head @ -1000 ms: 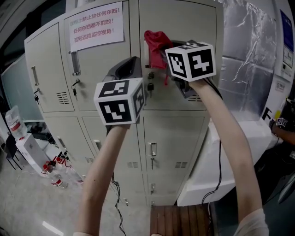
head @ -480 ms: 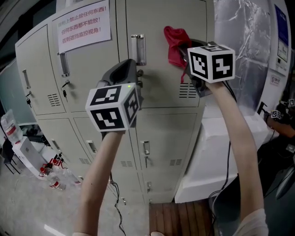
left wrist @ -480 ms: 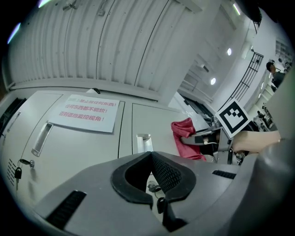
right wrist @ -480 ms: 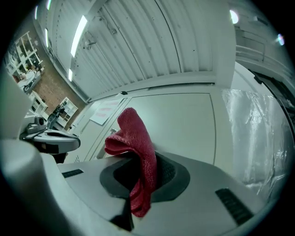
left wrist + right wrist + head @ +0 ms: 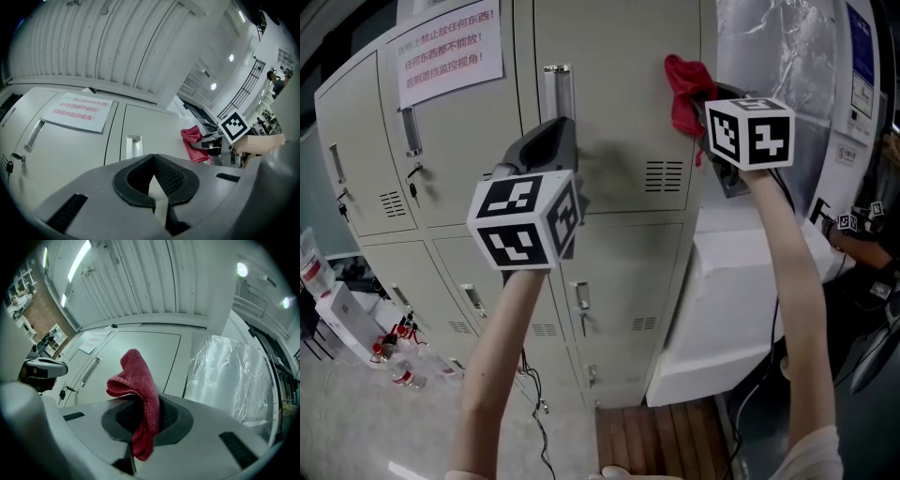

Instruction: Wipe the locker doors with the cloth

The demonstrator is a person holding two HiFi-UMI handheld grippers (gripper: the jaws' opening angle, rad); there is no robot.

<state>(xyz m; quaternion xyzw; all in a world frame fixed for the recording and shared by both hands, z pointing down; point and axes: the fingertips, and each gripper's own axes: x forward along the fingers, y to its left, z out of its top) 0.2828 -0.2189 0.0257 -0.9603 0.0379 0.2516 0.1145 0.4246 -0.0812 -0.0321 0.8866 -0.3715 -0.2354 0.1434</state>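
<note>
Your crumpled red cloth [image 5: 682, 86], pinched in the right gripper [image 5: 143, 416] jaws, sits at the shut beige locker door's [image 5: 619, 94] upper right.

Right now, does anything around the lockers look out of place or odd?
Only the plastic bottles lying loose on the floor beside the lockers look untidy. Doors look shut; the red cloth is pinched in the right claw.

Matt, smooth painted metal on the locker doors [image 5: 619, 112], bright polished metal on the handle [image 5: 555, 89]. Fuzzy terry cloth [image 5: 682, 84] in smooth grey plastic right tongs [image 5: 140, 416] with textured black pads [image 5: 169, 416]. Crinkled glossy plastic sheeting [image 5: 759, 47] far right; matt paper notice [image 5: 450, 47] far left.
</note>
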